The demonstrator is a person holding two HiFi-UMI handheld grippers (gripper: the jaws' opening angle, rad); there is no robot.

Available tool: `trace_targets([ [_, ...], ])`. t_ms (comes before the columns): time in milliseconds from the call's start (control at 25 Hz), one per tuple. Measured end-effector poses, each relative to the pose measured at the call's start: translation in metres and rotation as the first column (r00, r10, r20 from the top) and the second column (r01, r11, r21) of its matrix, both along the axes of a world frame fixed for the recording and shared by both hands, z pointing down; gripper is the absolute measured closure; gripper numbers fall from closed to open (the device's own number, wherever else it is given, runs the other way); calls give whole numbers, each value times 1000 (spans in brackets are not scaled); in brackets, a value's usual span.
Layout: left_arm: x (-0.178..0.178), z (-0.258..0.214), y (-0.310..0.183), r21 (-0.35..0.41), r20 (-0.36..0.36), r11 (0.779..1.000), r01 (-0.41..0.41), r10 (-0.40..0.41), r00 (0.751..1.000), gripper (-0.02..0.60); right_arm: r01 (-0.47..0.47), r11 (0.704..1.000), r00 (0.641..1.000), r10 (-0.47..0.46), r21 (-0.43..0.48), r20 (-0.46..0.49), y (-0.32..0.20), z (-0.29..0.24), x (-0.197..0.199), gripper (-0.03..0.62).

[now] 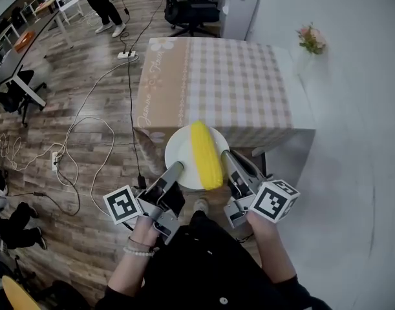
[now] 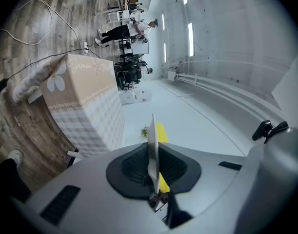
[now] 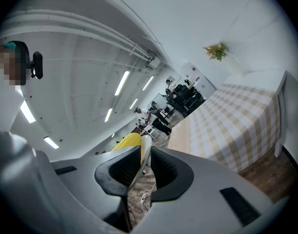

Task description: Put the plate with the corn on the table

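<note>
A white plate [image 1: 178, 155] with a yellow corn cob [image 1: 205, 154] lying on it hangs in the air just short of the near edge of the checked-cloth table [image 1: 239, 82]. My left gripper [image 1: 178, 167] is shut on the plate's left rim, and my right gripper [image 1: 225, 155] is shut on its right rim. In the left gripper view the plate [image 2: 152, 150] stands edge-on between the pads with the corn [image 2: 162, 133] behind it. The right gripper view shows the plate rim [image 3: 144, 150] pinched the same way, with the corn [image 3: 127, 141] beside it.
A small vase of flowers [image 1: 311, 39] stands at the table's far right corner by the white wall. Cables and a power strip [image 1: 126, 54] lie on the wood floor to the left. Office chairs [image 1: 194, 5] and a standing person [image 1: 101, 2] are beyond the table.
</note>
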State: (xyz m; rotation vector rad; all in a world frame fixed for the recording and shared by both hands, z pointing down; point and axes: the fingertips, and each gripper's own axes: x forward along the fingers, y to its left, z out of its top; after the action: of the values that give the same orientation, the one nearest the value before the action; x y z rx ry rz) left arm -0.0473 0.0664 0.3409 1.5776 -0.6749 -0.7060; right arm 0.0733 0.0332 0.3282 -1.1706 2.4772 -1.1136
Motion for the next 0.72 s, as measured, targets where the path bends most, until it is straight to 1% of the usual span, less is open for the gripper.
trace_targets([
  [240, 10, 4, -32, -3, 3, 1000, 27, -27, 1000, 537, 26, 1000, 1000, -26, -7, 6, -35, 3, 9, 500],
  [480, 15, 16, -38, 12, 4, 998, 54, -54, 999, 537, 41, 999, 999, -41, 1, 15, -44, 15, 13, 503],
  [600, 23, 5, -59, 4, 1, 996, 84, -84, 996, 537, 64, 998, 998, -64, -2, 22, -69, 4, 19, 503],
  [720, 29, -3, -77, -1, 5, 995, 97, -97, 995, 537, 79, 997, 997, -79, -1, 22, -89, -5, 26, 503],
])
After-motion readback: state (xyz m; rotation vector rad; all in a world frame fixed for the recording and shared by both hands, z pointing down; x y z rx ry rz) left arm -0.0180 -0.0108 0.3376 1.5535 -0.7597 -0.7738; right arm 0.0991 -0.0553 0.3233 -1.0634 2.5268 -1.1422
